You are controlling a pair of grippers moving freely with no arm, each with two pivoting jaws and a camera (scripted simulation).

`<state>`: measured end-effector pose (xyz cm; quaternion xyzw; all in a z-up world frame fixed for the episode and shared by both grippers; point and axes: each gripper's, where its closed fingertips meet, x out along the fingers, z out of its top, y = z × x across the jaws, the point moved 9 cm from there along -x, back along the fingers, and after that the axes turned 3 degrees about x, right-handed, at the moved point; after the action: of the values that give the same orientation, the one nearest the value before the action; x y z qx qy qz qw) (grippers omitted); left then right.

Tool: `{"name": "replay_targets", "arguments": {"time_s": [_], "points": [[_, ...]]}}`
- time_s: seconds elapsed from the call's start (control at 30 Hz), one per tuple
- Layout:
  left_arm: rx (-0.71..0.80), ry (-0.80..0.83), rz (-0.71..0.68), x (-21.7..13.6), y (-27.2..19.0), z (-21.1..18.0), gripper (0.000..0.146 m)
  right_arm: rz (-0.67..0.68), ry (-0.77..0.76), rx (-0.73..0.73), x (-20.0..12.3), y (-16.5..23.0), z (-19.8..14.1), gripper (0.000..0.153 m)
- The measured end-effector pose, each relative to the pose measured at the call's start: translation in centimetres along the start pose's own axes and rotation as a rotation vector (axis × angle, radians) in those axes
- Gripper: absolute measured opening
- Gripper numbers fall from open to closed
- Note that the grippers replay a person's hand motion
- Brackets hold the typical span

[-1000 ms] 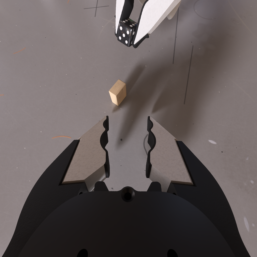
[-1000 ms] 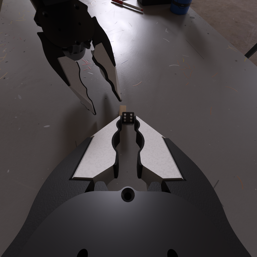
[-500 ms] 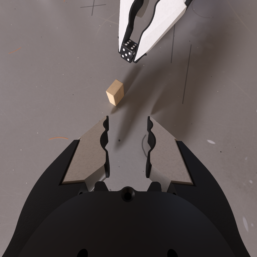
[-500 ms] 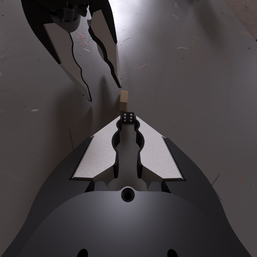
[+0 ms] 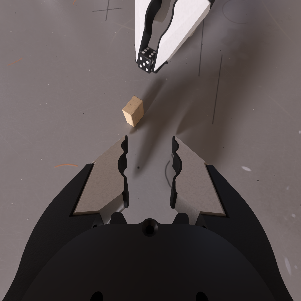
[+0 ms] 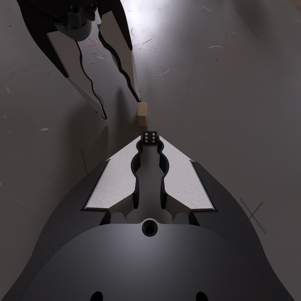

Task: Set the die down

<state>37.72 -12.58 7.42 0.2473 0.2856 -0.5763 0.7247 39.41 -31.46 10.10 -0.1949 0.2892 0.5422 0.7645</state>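
A black die with white pips (image 6: 150, 138) is pinched between the fingertips of my right gripper (image 6: 150, 140), which is shut on it and holds it above the grey table. In the left wrist view the die (image 5: 146, 60) hangs in the right gripper (image 5: 146, 62) beyond a small wooden block (image 5: 133, 110). My left gripper (image 5: 149, 138) is open and empty, just short of the block. In the right wrist view the left gripper (image 6: 121, 108) hovers beside the block (image 6: 142, 116), its near fingertip just above it.
The grey table (image 5: 48, 97) is scratched, with thin pen lines (image 5: 217, 89) to the right and a cross mark (image 5: 106, 9) at the far left. Coloured scribbles (image 6: 231, 52) lie on the far right of the table.
My right gripper has come down and closer to the wooden block with the die still held. The left gripper has stayed open and shifted only slightly.
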Motion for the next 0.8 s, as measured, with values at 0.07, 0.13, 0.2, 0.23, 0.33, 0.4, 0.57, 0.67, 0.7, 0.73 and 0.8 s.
{"name": "replay_targets", "arguments": {"time_s": [0.07,0.13,0.2,0.23,0.33,0.4,0.57,0.67,0.7,0.73,0.8], "points": [[0.0,-0.001,0.0,0.0,0.0,0.0,0.054,0.01,0.012,-0.004,0.4,0.1,0.0,0.016],[-0.001,-0.002,-0.001,0.0,0.0,0.0,0.054,0.014,0.02,-0.007,0.7,0.2,0.0,0.016],[-0.001,-0.003,-0.001,0.1,0.0,0.0,0.054,0.014,0.022,-0.009,0.8,0.2,0.1,0.016],[0.0,-0.003,-0.002,0.1,0.0,0.0,0.054,0.014,0.022,-0.008,0.8,0.2,0.1,0.016],[0.0,-0.003,-0.003,0.1,0.0,0.0,0.054,0.011,0.011,-0.006,0.7,0.2,0.2,0.016],[0.0,-0.003,-0.003,0.1,0.0,0.1,0.054,0.013,-0.007,-0.002,0.5,0.3,0.5,0.016],[-0.003,-0.005,-0.003,0.1,0.1,0.1,0.054,0.011,-0.022,0.019,1.0,0.7,2.3,0.016],[-0.004,-0.006,-0.001,0.1,0.1,0.1,0.054,0.012,0.036,0.053,2.2,0.9,3.4,0.016],[-0.004,-0.006,0.0,0.1,0.0,0.1,0.054,0.015,0.056,0.061,2.6,1.0,3.7,0.016],[-0.004,-0.006,0.0,0.1,0.1,0.1,0.054,0.016,0.078,0.067,3.0,1.0,3.9,0.016],[-0.005,-0.006,-0.001,0.1,0.1,0.1,0.054,0.018,0.124,0.074,3.6,1.0,4.0,0.016]]}}
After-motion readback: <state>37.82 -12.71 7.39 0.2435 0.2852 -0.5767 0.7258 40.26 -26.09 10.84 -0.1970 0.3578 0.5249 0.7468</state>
